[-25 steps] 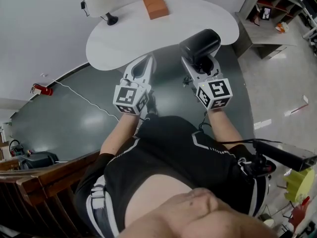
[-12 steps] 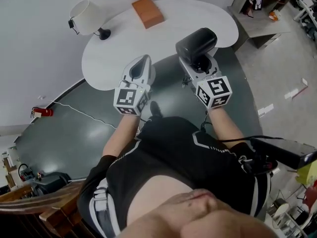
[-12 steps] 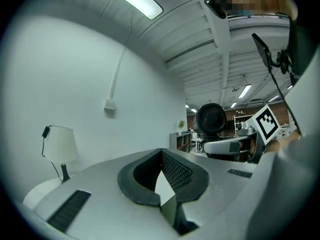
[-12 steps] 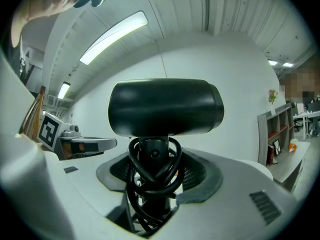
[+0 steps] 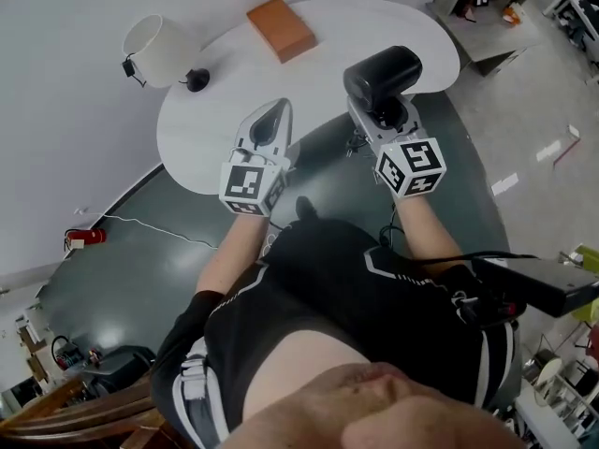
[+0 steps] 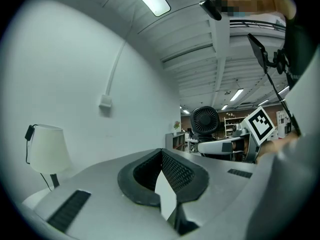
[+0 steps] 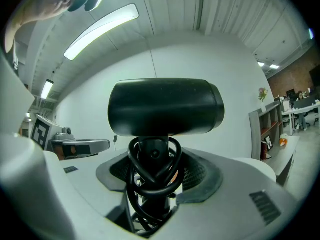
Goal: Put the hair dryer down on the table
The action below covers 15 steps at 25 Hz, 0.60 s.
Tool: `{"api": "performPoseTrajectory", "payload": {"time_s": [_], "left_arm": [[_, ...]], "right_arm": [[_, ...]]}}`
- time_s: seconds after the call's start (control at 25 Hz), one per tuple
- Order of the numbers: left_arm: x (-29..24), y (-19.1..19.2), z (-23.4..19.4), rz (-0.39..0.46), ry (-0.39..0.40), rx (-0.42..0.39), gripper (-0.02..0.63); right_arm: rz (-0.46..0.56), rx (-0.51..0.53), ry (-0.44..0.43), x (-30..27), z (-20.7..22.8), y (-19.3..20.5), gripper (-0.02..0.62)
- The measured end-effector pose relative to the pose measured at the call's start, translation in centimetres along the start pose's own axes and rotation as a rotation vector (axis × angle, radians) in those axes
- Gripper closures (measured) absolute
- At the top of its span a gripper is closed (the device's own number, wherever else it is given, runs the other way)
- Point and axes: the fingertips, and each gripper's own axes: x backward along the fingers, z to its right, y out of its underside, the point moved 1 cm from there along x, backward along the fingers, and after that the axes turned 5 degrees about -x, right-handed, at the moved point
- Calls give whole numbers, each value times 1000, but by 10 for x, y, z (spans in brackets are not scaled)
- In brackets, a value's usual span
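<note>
The right gripper [image 7: 152, 184] clamps its jaws on the cord-wrapped handle of the hair dryer [image 5: 382, 71], barrel upward for carrying, by the near edge of the white table [image 5: 356, 26] and not yet set down. The left gripper [image 5: 270, 120], jaws together and empty, keeps clear alongside.

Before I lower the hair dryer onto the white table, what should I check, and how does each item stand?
1. Grip: right gripper fingers closed on the hair dryer handle: ok.
2. Cord coiled round the handle, nothing dangling in view: ok.
3. Landing spot: table bare ahead of the dryer: ok.
4. Obstacles: orange box and lamp sit off to the left: ok.
5. Spare hand: left gripper empty, fingers together, apart from the dryer: ok.
6. Height above the table: cannot tell.
</note>
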Motion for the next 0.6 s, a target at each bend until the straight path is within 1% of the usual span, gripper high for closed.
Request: {"api": "performPoseTrajectory", "payload": {"time_s": [0.12, 0.2, 0.28, 0.4, 0.6], "left_arm": [[-3, -5, -19, 30, 38, 21, 574], [-5, -11, -31, 53, 57, 16, 574], [-10, -11, -42, 56, 80, 7, 574], [-18, -6, -59, 53, 115, 15, 574], [-26, -9, -82, 85, 157, 11, 574]], "right_arm": [[-4, 13, 45, -18, -5, 3, 339], [2, 20, 72, -31, -9, 2, 339], [12, 4, 93, -44, -12, 0, 339], [20, -14, 124, -63, -16, 0, 339], [29, -54, 187, -83, -18, 1, 339]]}}
